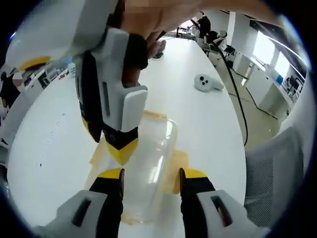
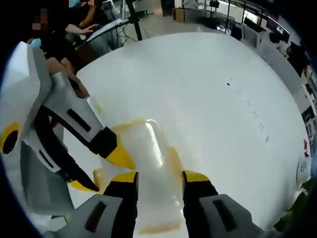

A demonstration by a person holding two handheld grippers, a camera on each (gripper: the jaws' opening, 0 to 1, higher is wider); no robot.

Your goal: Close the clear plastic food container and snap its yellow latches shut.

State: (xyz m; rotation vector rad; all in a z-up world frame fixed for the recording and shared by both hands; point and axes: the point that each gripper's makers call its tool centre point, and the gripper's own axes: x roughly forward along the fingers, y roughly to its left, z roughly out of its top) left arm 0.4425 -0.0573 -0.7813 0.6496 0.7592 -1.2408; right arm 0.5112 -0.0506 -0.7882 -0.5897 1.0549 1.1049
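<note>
On the white table [image 2: 208, 99], both grippers crowd the clear container [image 1: 151, 163].

Beside the container's near end, the left gripper [image 1: 151, 173] stands with its jaws spread either side of the box, clamping nothing; the right gripper [image 2: 159, 174] is likewise spread astride the box, and it enters the left gripper view from above with one yellow tip touching or just over the lid. Yellow latches [image 1: 177, 166] lie flat along the box's edges (the lid appears seated, though its seal is too blurred to judge). My judgement: steady the box with one tool, press each latch squarely down near its hinge-free edge, and avoid sliding the box across the table.
</note>
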